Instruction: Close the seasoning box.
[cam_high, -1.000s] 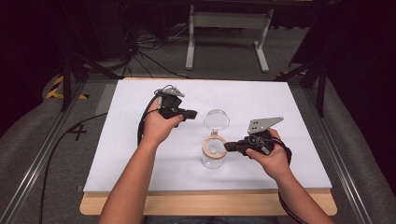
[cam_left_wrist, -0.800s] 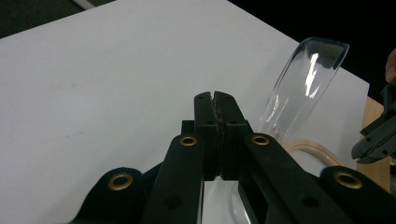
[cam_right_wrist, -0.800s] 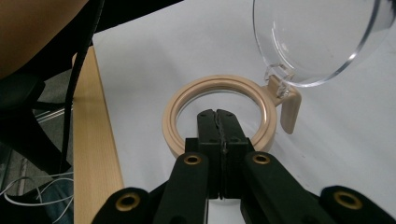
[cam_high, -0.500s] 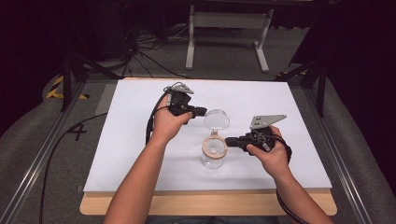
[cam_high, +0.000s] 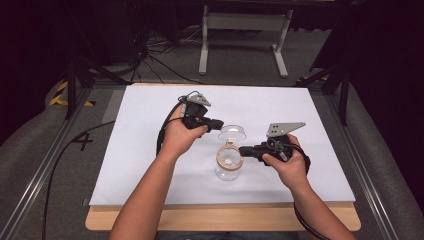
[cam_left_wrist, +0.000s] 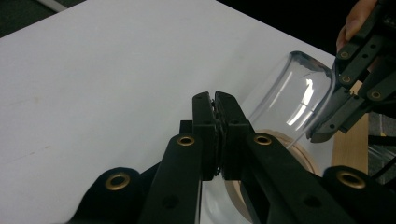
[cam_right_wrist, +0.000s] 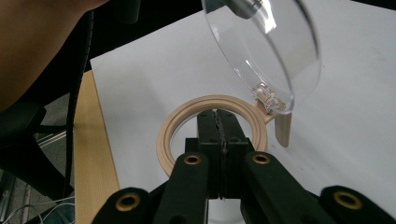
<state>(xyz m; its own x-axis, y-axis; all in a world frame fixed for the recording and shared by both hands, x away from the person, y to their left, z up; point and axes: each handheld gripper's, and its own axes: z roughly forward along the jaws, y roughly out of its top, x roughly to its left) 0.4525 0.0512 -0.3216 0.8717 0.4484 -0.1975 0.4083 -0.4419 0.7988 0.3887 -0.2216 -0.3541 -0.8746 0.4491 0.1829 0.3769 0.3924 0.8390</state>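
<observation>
High view, clear jar (cam_high: 228, 167) btwn both hand-held grippers, lid (cam_high: 234, 133) tipped open

Clear lid (cam_high: 233, 133), tan ring (cam_high: 229, 157), white table (cam_high: 135, 150)

We see a white sheet (cam_high: 150, 150) covering most of a wooden tabletop (cam_high: 220, 220), whose edge shows bare along the near side. Beyond the table stands a grey metal stand (cam_high: 243, 22) on the floor, with dark cables (cam_high: 150, 60) lying near it. At far left is what we take to be yellow-and-black tape (cam_high: 62, 95), too dim to be certain.
</observation>
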